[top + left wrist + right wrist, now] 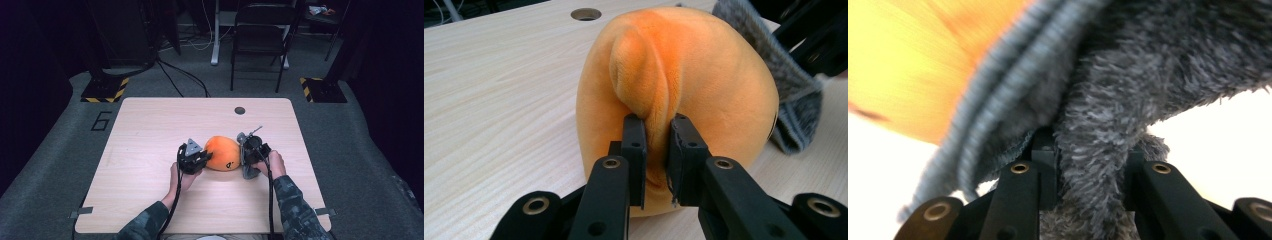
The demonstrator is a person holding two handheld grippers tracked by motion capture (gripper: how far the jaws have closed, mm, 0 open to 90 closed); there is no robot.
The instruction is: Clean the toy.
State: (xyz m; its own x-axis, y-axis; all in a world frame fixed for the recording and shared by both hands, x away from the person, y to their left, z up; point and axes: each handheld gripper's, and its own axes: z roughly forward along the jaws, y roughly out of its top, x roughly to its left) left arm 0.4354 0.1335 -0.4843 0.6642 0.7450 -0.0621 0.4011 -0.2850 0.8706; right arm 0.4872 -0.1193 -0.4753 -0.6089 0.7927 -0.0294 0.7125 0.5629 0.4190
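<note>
The round orange plush cushion (222, 153) lies mid-table, a fold of it pinched by the left gripper (658, 150). The right gripper (1088, 165) is clamped on the fuzzy grey cloth (1128, 90), probably a cover. Hold the pinch firm while drawing it over.

Large dark "6" on the floor (101, 121), left of the table (150, 130)
</note>
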